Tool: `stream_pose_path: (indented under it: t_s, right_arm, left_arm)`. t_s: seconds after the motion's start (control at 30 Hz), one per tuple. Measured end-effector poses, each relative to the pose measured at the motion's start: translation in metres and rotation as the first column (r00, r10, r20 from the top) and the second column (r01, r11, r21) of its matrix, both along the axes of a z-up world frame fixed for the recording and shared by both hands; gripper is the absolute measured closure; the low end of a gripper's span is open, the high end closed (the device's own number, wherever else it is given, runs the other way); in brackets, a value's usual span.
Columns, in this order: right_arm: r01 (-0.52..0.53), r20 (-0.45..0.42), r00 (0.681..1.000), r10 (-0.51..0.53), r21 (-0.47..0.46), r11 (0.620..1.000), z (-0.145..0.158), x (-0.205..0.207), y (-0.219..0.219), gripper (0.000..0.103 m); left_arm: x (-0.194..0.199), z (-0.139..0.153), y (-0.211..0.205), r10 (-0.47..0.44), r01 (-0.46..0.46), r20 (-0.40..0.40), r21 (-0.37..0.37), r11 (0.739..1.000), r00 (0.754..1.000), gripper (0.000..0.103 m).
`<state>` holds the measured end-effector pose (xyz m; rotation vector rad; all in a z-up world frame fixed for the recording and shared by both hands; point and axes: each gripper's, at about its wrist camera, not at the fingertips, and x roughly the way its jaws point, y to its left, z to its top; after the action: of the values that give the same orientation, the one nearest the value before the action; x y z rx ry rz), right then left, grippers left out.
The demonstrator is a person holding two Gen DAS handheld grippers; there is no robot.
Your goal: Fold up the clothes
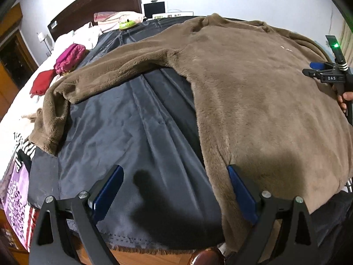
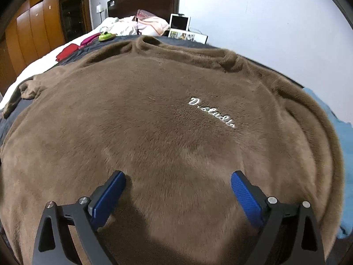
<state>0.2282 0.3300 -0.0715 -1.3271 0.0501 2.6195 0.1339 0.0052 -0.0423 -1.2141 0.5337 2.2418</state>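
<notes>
A fluffy brown sweater (image 1: 253,84) lies spread flat, front up, on a dark grey sheet (image 1: 132,128) on the bed. Its left sleeve (image 1: 106,75) stretches out to the left and droops at the cuff. White script lettering (image 2: 211,112) marks its chest. My left gripper (image 1: 175,172) is open and empty, hovering over the sweater's lower left hem edge and the sheet. My right gripper (image 2: 178,176) is open and empty, just above the sweater's lower middle (image 2: 154,132). The right gripper also shows in the left wrist view (image 1: 317,70) at the sweater's right side.
A pink garment (image 1: 70,57) and a red one (image 1: 42,84) lie on the white bedding at left. A green object (image 1: 126,24) and pillows (image 1: 119,18) sit near the dark headboard (image 2: 143,0). A light blue cloth (image 2: 344,143) lies at right. Wooden wardrobes (image 2: 33,33) stand left.
</notes>
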Motion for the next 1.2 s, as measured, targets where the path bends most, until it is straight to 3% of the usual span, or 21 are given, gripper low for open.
stream_pose_path:
  t_s: [0.2, 0.43, 0.57, 0.8, 1.0, 1.2]
  right_arm:
    - [-0.240, -0.072, 0.969, 0.237, -0.035, 0.970, 0.025, 0.052, -0.055, 0.006]
    - [-0.473, 0.053, 0.878, 0.475, -0.043, 0.880, -0.006, 0.103, -0.113, 0.006]
    - [-0.460, 0.065, 0.883, 0.464, -0.064, 0.885, -0.011, 0.121, -0.106, 0.005]
    - [-0.427, 0.040, 0.902, 0.430, -0.065, 0.902, -0.013, 0.142, -0.090, 0.003]
    - [-0.390, -0.008, 0.921, 0.390, -0.045, 0.920, -0.011, 0.147, -0.088, 0.001]
    - [-0.243, -0.098, 0.966, 0.239, -0.031, 0.969, 0.004, 0.173, -0.076, 0.001]
  left_arm:
    - [0.018, 0.015, 0.020, -0.073, 0.074, -0.034, 0.025, 0.997, 0.997, 0.008]
    - [0.055, 0.025, 0.055, -0.242, 0.246, -0.054, 0.077, 0.966, 0.969, 0.008]
    - [0.065, 0.008, 0.068, -0.304, 0.306, -0.036, 0.052, 0.951, 0.952, 0.008]
    - [0.057, -0.007, 0.052, -0.297, 0.294, 0.004, 0.118, 0.948, 0.955, 0.008]
    - [0.058, -0.006, 0.058, -0.299, 0.297, 0.010, 0.092, 0.950, 0.954, 0.007]
    - [0.056, 0.009, 0.080, -0.289, 0.288, 0.007, 0.063, 0.955, 0.957, 0.007]
